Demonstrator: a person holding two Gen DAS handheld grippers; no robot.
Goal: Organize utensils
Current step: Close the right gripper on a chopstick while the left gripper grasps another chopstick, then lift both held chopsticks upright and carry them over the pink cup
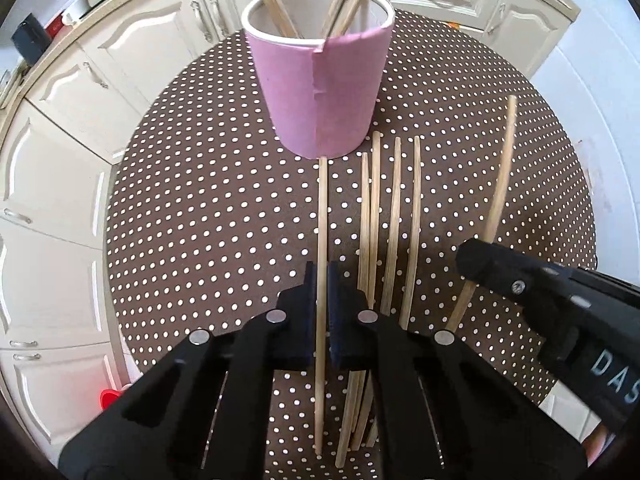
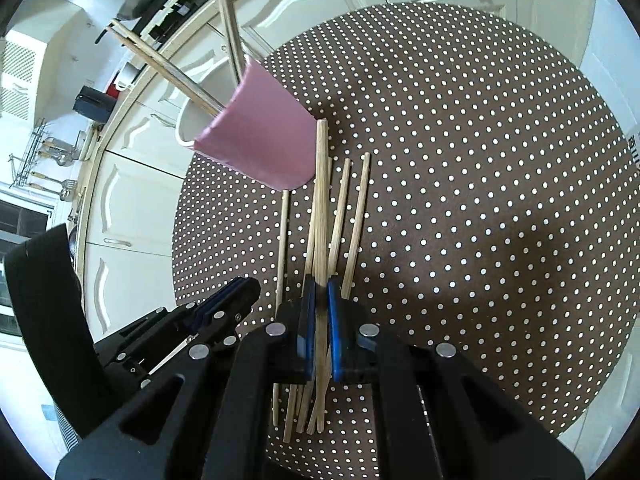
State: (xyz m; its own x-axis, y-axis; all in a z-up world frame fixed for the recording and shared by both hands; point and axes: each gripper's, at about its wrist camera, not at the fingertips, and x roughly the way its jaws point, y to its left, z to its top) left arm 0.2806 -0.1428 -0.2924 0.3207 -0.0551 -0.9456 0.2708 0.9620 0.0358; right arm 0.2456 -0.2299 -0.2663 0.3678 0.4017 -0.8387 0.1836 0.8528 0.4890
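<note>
Each gripper pinches one wooden chopstick, and the job now is to carry both into the pink cup [image 1: 320, 88], which stands at about 12 o'clock on the dotted round surface [image 1: 200, 208] and already holds several sticks leaning against its rim.

The left gripper [image 1: 320, 312] has its fingers pressed onto a single chopstick [image 1: 323, 208] that runs straight toward the cup's base. The right gripper [image 2: 319, 320] clamps another chopstick [image 2: 320, 200], its far tip close beside the cup's lower edge.

To do this well, I judge each stick should be raised clear of the pile, tipped toward vertical, and its lower end brought over the white rim before the fingers let go. Going one hand at a time looks safer, since the two grippers sit close together.

About four loose chopsticks [image 1: 394, 220] lie in a row at 1 o'clock from the left gripper, partly under both tools; a dragged tip could scatter them. The leaning sticks inside the cup narrow the opening. The cup looks light and could tip if struck. White cabinets [image 1: 72, 184] ring the far side, well apart.
</note>
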